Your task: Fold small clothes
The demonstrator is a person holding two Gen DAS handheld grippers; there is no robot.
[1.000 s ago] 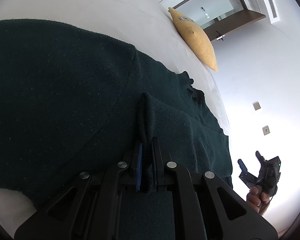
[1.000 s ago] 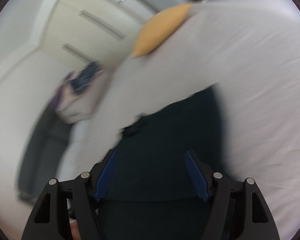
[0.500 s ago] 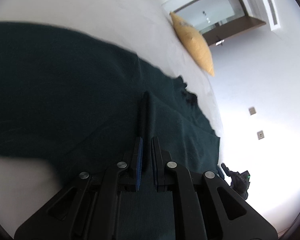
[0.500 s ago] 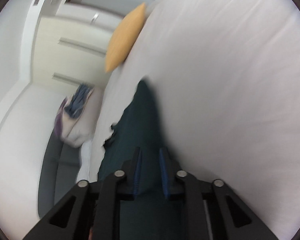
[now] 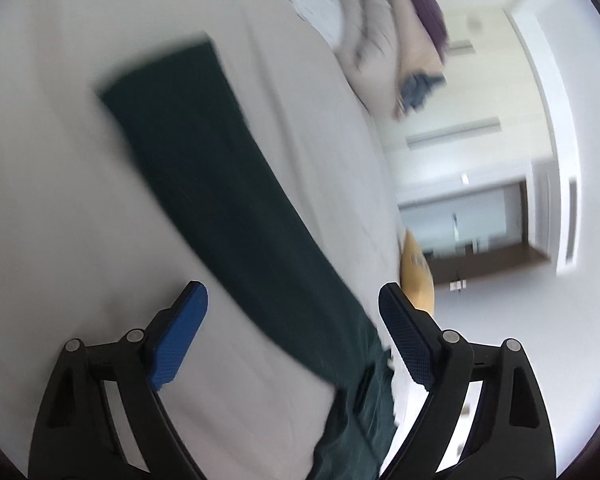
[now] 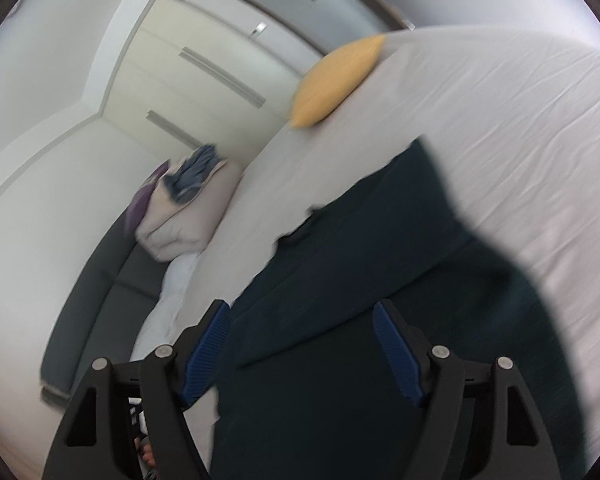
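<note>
Dark green clothing (image 5: 228, 208) lies flat on the white bed sheet (image 5: 60, 200). In the left wrist view it is a long dark band that runs from the upper left of the frame down to the bottom middle. Its far end looks straight and square. The picture is blurry, so small parts of the cloth are hard to see.

The left gripper (image 5: 294, 312) is spread wide and holds nothing. Its two blue pads (image 5: 178, 340) sit at the bottom of the frame, one on each side of the dark band. The left pad is over white sheet.

In the right wrist view the dark green clothing (image 6: 380, 340) fills the lower middle and lower right of the frame. A fold line crosses it from the lower left up to the right. The right gripper (image 6: 300, 344) is also spread wide and grips nothing, with the cloth showing between its fingers.

A yellow pillow (image 6: 332, 84) sits at the far edge of the bed, in the upper middle of the right wrist view. A pile of bedding (image 6: 184, 204) lies at the left of that frame, on a dark grey sofa (image 6: 100, 292).
</note>
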